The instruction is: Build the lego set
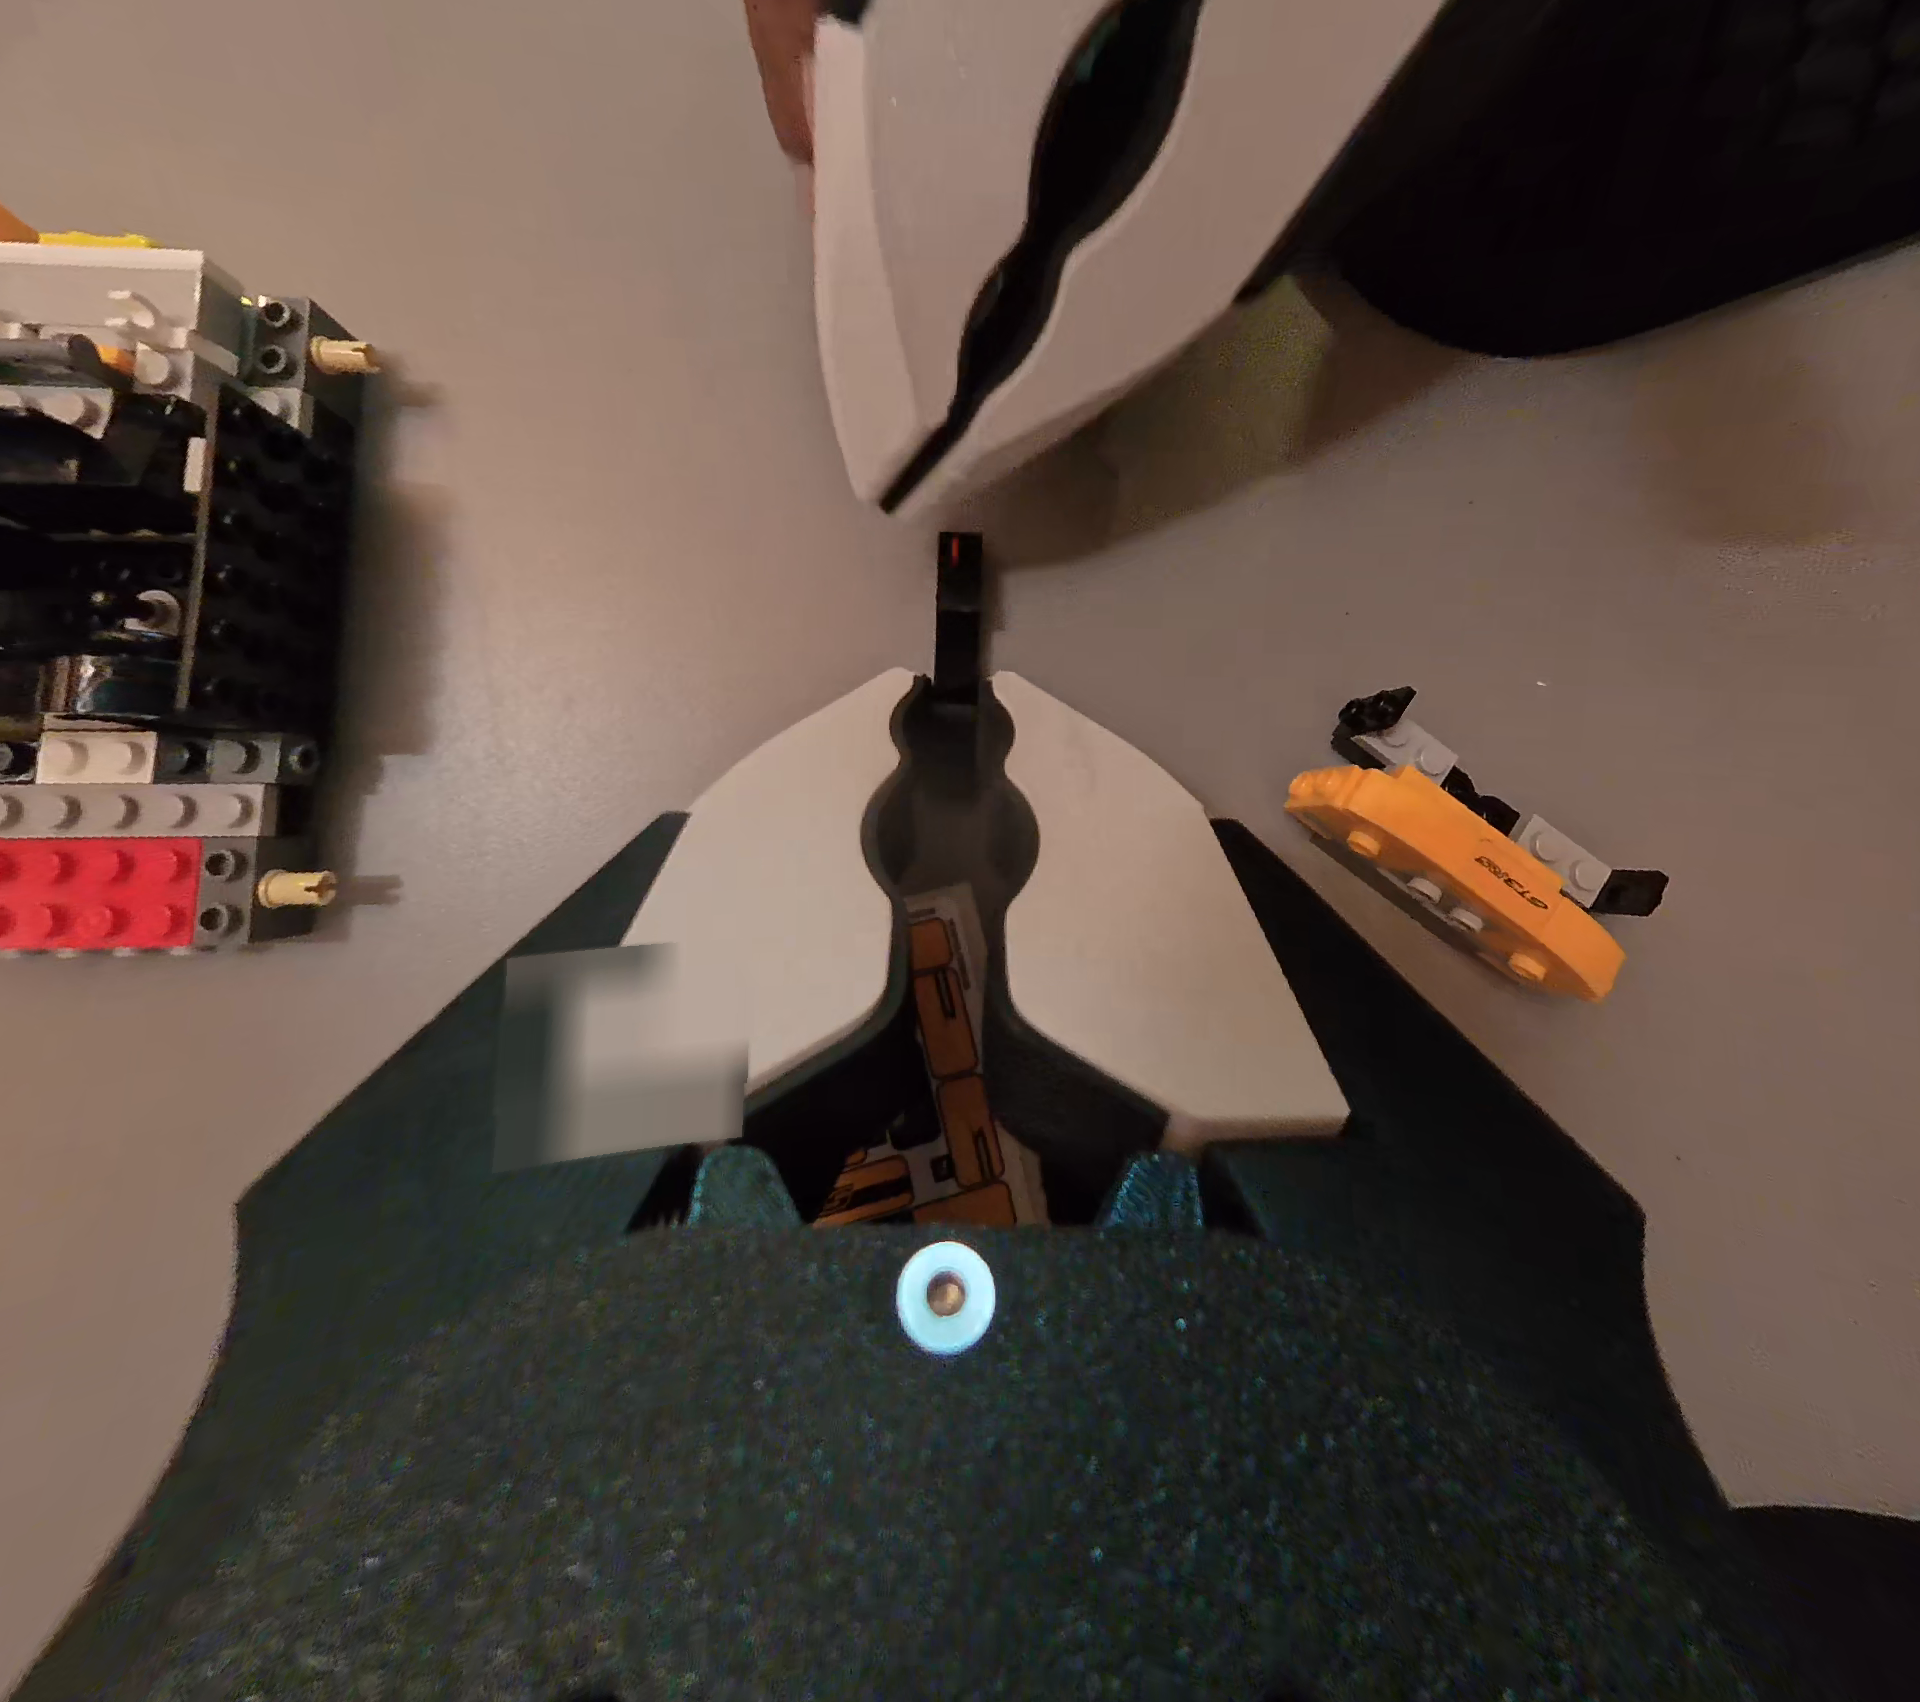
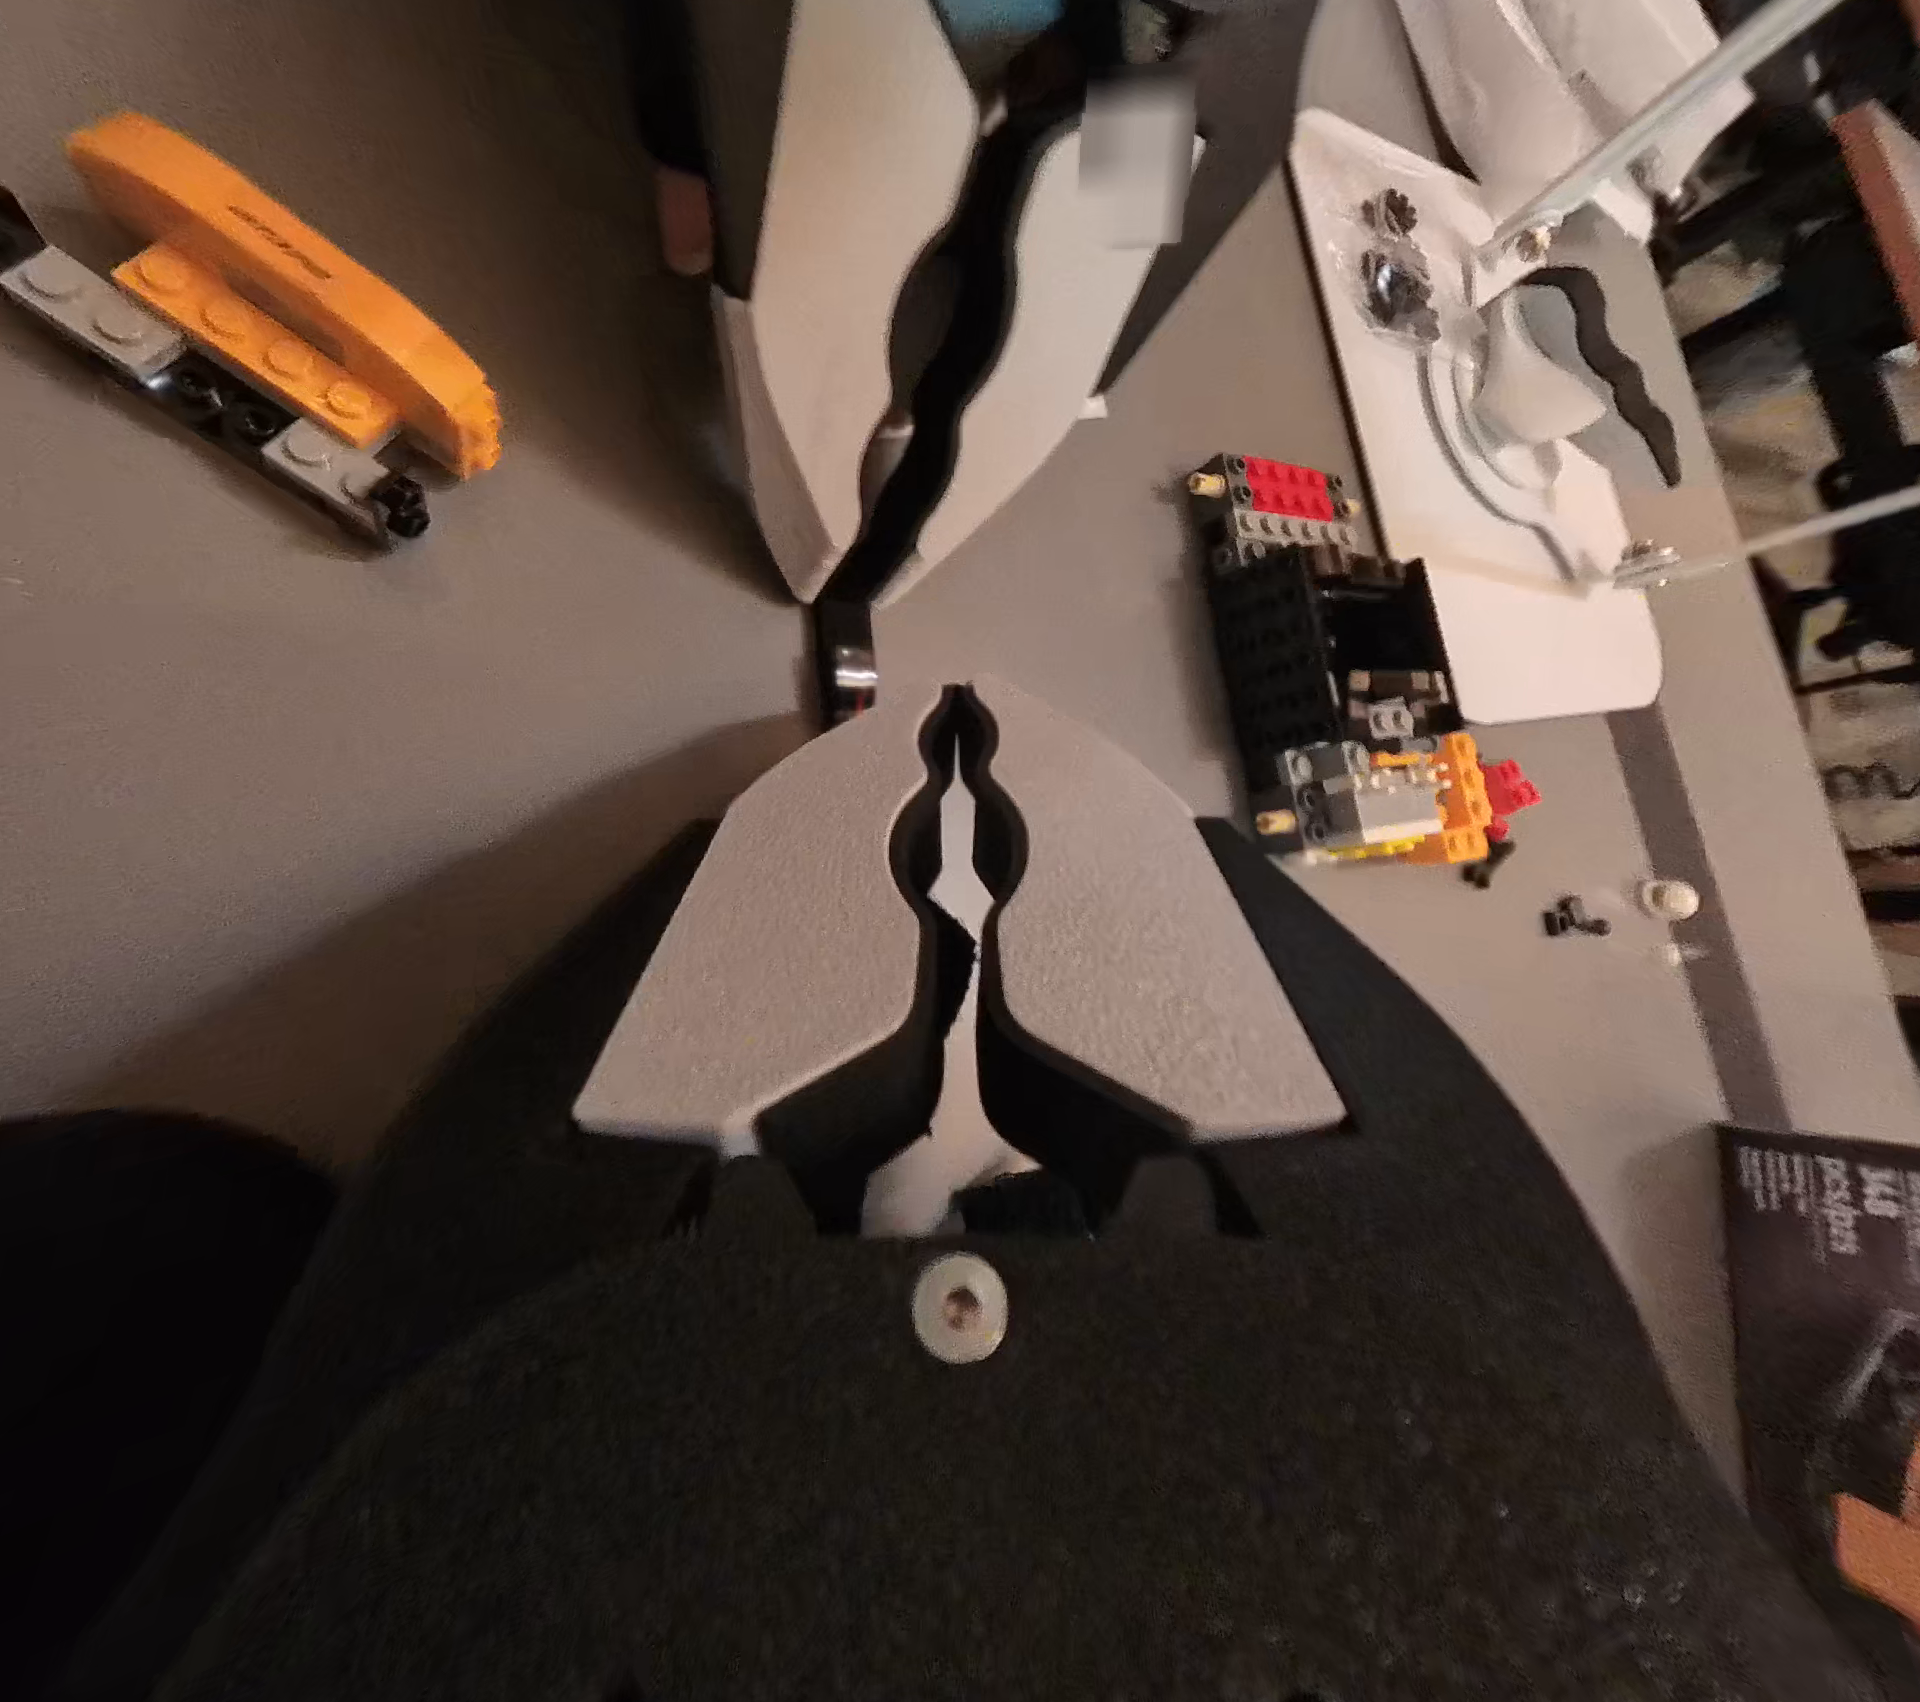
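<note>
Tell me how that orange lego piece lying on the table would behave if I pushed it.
The orange lego piece would probably slide, not roll: it lies flat and long. It looks stiff and light. Its clipped-on grey and black plates might pop off.

Two grippers meet tip to tip: the left gripper [image 1: 954, 686] and the right gripper [image 2: 961, 696], with one small black piece [image 1: 958, 613] between their fingertips. One orange subassembly [image 1: 1455, 873] and one big black chassis build [image 2: 1340, 665] lie off to the sides.
</note>
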### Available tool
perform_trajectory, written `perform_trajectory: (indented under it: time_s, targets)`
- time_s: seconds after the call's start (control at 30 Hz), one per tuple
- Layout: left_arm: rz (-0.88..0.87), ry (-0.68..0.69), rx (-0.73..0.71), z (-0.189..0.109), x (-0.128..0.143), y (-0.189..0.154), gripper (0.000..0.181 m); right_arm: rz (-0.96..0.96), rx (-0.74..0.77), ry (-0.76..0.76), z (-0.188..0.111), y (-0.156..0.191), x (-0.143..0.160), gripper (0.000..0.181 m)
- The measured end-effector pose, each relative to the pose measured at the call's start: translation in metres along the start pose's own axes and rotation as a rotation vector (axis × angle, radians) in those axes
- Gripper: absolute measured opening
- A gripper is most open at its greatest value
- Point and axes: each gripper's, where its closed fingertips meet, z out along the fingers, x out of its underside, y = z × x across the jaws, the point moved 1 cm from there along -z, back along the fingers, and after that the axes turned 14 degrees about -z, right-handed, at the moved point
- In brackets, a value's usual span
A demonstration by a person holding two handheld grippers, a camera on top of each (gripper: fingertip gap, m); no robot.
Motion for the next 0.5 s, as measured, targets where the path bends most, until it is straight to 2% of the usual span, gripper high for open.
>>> perform_trajectory:
  time_s: [0.33, 0.5]
  targets:
    - [0.001, 0.002, -0.003, 0.000, 0.000, 0.000, 0.008, -0.054, -0.070, -0.002, 0.003, 0.017, -0.003, 0.000]
    - [0.002, 0.001, -0.004, 0.000, 0.000, 0.000, 0.009, -0.018, -0.089, -0.003, 0.002, 0.018, -0.001, 0.000]
